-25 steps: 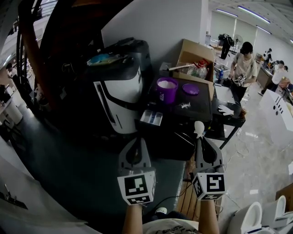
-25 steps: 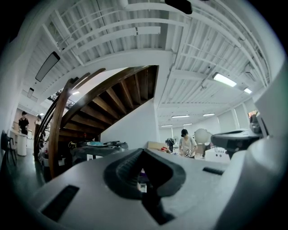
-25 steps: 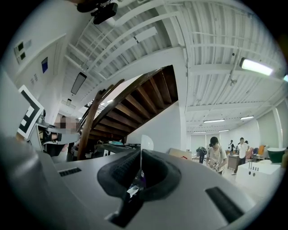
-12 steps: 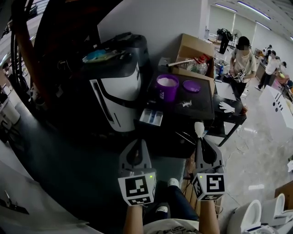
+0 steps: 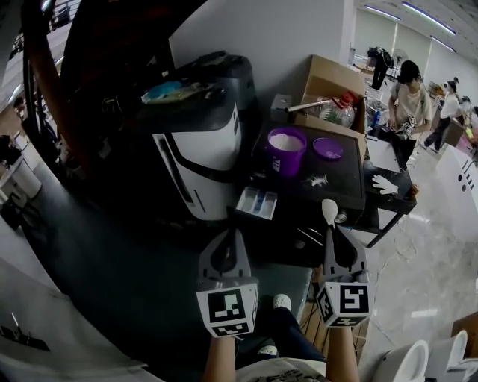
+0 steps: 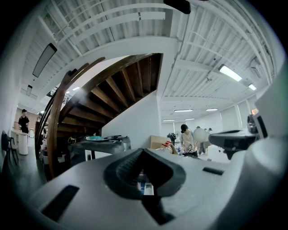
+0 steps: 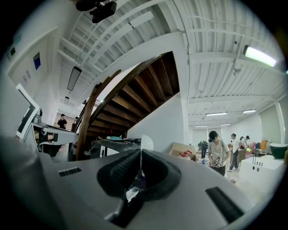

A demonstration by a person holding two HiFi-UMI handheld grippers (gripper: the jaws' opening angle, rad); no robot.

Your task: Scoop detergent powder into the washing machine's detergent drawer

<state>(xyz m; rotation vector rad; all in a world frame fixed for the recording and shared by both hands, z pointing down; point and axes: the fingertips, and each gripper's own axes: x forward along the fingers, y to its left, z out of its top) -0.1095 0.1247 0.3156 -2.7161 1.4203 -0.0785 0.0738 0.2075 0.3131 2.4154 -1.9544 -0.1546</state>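
The head view is running dim: deep shadow is lying over the floor (image 5: 89,246) at eight o'clock and the stairs (image 5: 112,45) at eleven, while strip lights (image 5: 418,16) are shining at one o'clock and glaring off pale tiles (image 5: 426,254) at four. The white spoon (image 5: 329,212) is catching that light. Both gripper views are bowing straight lines and darkening to black at the corners. A tube light (image 6: 231,72) is glowing at two o'clock in the left one, a lamp (image 7: 258,56) likewise in the right, and the near foreground is blurring.
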